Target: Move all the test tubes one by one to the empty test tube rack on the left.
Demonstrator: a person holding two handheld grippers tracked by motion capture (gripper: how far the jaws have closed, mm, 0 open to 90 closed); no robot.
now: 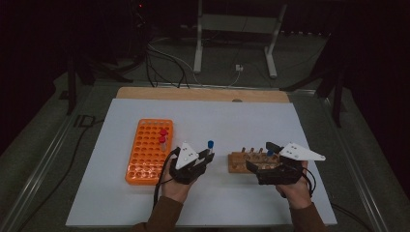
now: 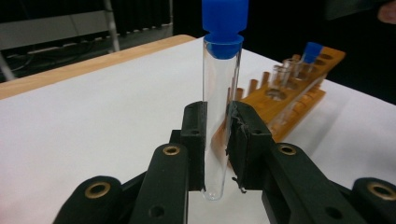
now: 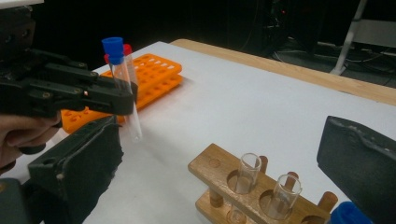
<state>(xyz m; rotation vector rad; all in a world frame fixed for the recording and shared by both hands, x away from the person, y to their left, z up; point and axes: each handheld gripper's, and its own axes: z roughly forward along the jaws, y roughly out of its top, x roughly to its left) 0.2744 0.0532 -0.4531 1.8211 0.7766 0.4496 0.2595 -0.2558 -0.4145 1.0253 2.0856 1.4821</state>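
While the left gripper (image 2: 217, 140) clamps a clear blue-capped tube (image 2: 221, 93) upright above the white mat (image 1: 241, 121), it sits between the orange rack (image 1: 149, 150) at nine o'clock and the wooden rack (image 1: 251, 159) at three o'clock. At the wooden rack's near edge, the right gripper (image 1: 263, 157) has its jaws spread wide, holding nothing, beside empty glass tubes (image 3: 247, 172).
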